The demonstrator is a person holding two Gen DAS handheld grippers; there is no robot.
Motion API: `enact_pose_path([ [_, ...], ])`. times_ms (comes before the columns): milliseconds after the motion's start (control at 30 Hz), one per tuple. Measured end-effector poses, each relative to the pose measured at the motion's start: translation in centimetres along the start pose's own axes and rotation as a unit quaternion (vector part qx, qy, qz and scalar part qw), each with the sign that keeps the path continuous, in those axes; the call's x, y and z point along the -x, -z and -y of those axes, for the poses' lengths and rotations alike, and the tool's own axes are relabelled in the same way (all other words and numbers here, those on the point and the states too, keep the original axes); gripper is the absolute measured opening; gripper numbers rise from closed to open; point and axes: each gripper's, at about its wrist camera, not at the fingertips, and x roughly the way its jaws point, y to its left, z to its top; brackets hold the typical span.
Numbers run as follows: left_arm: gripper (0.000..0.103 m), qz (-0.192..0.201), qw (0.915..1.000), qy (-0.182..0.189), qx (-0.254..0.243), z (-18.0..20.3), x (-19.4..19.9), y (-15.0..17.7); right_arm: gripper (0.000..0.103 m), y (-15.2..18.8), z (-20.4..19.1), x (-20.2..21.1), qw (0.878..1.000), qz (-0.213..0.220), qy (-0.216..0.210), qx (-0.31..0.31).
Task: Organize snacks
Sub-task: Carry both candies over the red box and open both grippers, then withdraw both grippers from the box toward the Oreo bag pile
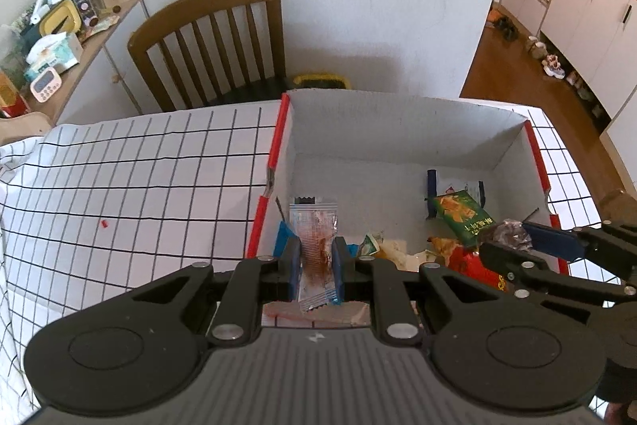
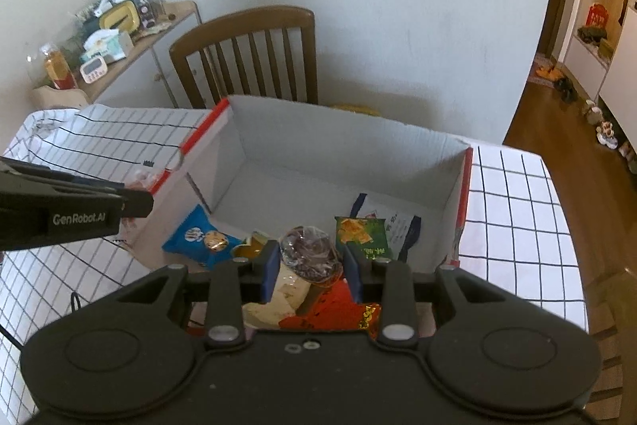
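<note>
White walls back a table covered in a white cloth with a black grid (image 1: 131, 178), and a brown slatted wooden chair (image 1: 215, 42) stands behind it in the upper middle of both views. An open white cardboard box with red-edged flaps (image 1: 398, 130) sits on the cloth and fills the centre and right of the left wrist frame.

At the lower centre of that frame the left gripper (image 1: 316, 257) is clenched on a clear plastic sachet with reddish-brown contents (image 1: 316, 230), which stands upright between the blue pads above the box's near left corner. At the lower centre of the right wrist frame the right gripper (image 2: 311, 265) grasps a crinkled clear wrapper holding something dark and round (image 2: 308, 251), held over the near part of the box.

Inside the box lie a green snack packet (image 2: 360, 234) toward the right, a blue snack bag (image 2: 199, 237) at the left wall, a red and orange packet (image 2: 330, 313) nearest the camera, and a white and dark blue packet (image 2: 392, 222) behind the green one.

A cluttered side cabinet (image 1: 59, 26) occupies the upper left.
</note>
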Motion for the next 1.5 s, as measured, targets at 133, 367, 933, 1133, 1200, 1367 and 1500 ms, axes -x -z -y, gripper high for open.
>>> enact_pose_path([
  [133,0.016,-0.008,0.9999,-0.004,-0.013,0.6,-1.6,-0.6,0.033,-0.2,0.6,-1.7,1.000,-0.015,0.001,-0.009],
  [367,0.016,-0.032,0.9989,-0.014,-0.033,1.5,-4.4,-1.0,0.033,-0.4,1.3,-4.3,0.999,-0.041,0.009,-0.017],
  [933,0.017,-0.095,0.9950,-0.003,-0.030,1.5,-8.6,-0.1,0.033,-0.1,1.5,-5.9,0.998,-0.063,0.023,-0.019],
  [1133,0.025,-0.099,0.9949,0.013,-0.010,0.9,-8.3,-0.1,0.034,0.1,1.7,-5.6,0.997,-0.064,0.019,-0.030],
  [1200,0.029,-0.098,0.9950,0.018,-0.007,0.8,-7.9,0.0,0.035,0.2,1.8,-5.4,0.997,-0.061,0.018,-0.031],
  [1367,0.030,-0.087,0.9960,0.022,-0.005,0.9,-6.7,0.0,0.037,0.1,1.9,-4.5,0.998,-0.055,0.012,-0.039],
  [1500,0.037,-0.075,0.9969,0.024,-0.002,0.8,-5.4,0.0,0.039,0.1,1.9,-3.6,0.998,-0.047,0.008,-0.040],
])
